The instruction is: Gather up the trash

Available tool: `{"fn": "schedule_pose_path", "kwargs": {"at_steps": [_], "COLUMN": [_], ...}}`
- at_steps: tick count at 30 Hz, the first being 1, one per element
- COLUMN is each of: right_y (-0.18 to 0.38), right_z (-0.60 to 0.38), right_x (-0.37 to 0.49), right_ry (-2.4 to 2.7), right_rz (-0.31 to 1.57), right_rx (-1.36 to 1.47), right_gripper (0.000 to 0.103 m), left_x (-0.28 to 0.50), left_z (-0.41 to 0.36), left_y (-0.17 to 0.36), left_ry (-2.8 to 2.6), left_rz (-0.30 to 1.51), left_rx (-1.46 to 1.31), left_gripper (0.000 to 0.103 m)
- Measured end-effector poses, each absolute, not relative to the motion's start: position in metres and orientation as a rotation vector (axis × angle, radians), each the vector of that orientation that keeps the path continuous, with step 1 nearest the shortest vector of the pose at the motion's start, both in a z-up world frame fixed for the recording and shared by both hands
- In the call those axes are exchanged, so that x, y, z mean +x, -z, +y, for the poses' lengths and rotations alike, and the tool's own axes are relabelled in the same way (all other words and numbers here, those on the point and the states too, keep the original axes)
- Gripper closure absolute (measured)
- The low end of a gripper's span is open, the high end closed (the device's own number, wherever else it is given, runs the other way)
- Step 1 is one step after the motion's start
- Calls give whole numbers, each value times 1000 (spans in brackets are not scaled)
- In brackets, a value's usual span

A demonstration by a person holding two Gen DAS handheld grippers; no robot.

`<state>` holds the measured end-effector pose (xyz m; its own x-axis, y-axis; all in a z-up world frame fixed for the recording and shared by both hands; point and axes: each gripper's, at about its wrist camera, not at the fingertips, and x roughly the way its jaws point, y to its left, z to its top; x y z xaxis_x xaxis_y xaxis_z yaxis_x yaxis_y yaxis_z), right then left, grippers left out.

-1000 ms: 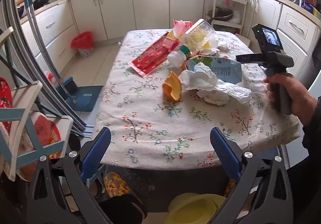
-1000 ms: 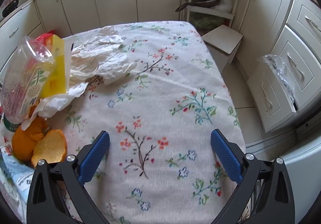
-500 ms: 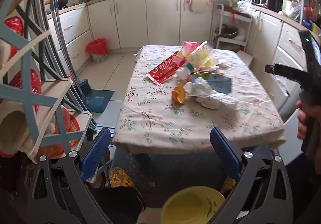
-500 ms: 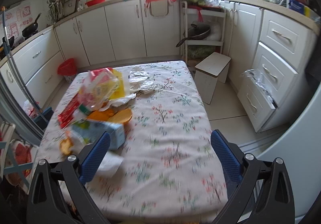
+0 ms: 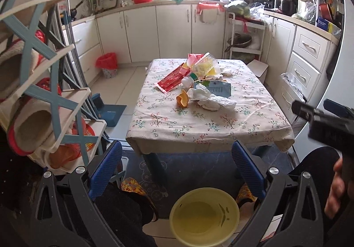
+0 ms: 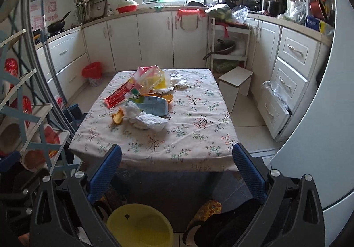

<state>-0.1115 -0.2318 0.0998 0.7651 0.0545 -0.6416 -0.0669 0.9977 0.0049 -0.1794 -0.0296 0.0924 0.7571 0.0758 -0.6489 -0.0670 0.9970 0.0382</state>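
Both the left tongs [image 5: 177, 167] and right tongs [image 6: 177, 169] were held spread and empty, well short of the tabletop [image 6: 177, 147]. The trash [image 6: 143, 101] lay heaped mid-tabletop, the yellow bin [image 6: 140, 224] on the floor below. The loose crumpled tissue [image 6: 148, 119] was best pinched first, by its nearest fold.

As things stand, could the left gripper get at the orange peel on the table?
Probably not yet. The left gripper is open but held back off the table's near edge, above a yellow bucket. The orange peel lies mid-table, uncovered on its near side, so moving forward should suffice.
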Motion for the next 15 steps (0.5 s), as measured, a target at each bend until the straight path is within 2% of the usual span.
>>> {"fn": "schedule_pose_path", "kwargs": {"at_steps": [15], "right_y": [-101], "right_z": [-224], "right_x": [-143], "right_ry": [-99], "right_rz": [699], "right_rx": [-26], "right_gripper": [7], "left_x": [-190], "left_z": [-23], "left_y": [-107], "left_ry": [-103], "left_rz": [682], "left_rx": [-10], "left_gripper": [8]}}
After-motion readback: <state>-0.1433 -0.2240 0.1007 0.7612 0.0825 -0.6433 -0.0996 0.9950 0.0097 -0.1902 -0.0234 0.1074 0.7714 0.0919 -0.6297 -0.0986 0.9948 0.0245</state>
